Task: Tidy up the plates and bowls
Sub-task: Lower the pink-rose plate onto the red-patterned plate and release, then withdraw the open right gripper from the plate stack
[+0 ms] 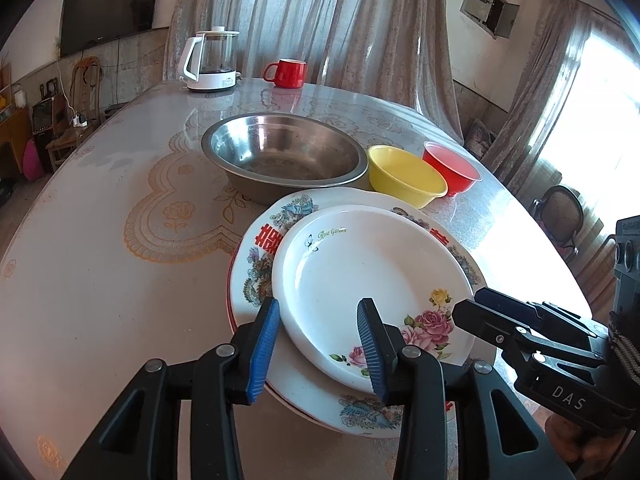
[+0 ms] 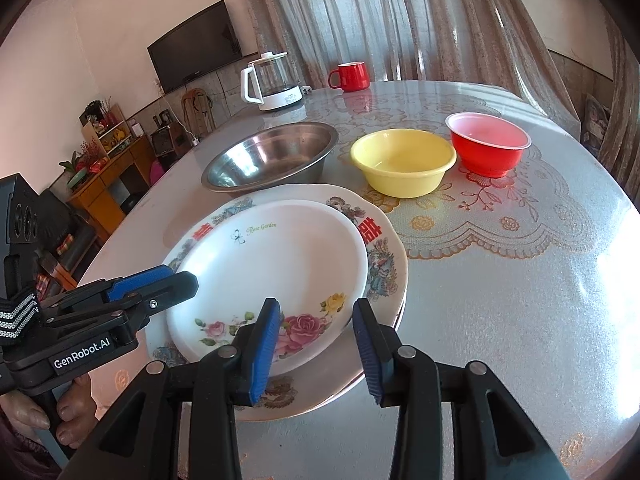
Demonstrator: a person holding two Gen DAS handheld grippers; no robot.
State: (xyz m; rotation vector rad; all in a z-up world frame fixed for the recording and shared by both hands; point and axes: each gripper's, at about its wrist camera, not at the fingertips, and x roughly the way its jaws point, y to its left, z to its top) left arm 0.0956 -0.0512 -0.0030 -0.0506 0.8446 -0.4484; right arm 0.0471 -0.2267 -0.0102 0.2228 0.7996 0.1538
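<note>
A white rose plate (image 1: pixel 372 280) (image 2: pixel 276 268) lies on a larger patterned plate (image 1: pixel 264 256) (image 2: pixel 384 272) at the table's near edge. Behind them stand a steel bowl (image 1: pixel 284 152) (image 2: pixel 272 156), a yellow bowl (image 1: pixel 404 174) (image 2: pixel 402 160) and a red bowl (image 1: pixel 452 166) (image 2: pixel 488 146). My left gripper (image 1: pixel 320 336) (image 2: pixel 160 280) is open, its fingers straddling the rose plate's near left rim. My right gripper (image 2: pixel 316 344) (image 1: pixel 472 308) is open over the rose plate's near right rim. Neither holds anything.
A white kettle (image 1: pixel 210 60) (image 2: pixel 272 80) and a red mug (image 1: pixel 286 73) (image 2: pixel 350 76) stand at the table's far edge. The round table (image 1: pixel 100 280) (image 2: pixel 520 300) has a lace-pattern cover. Chairs and a cabinet stand beyond it.
</note>
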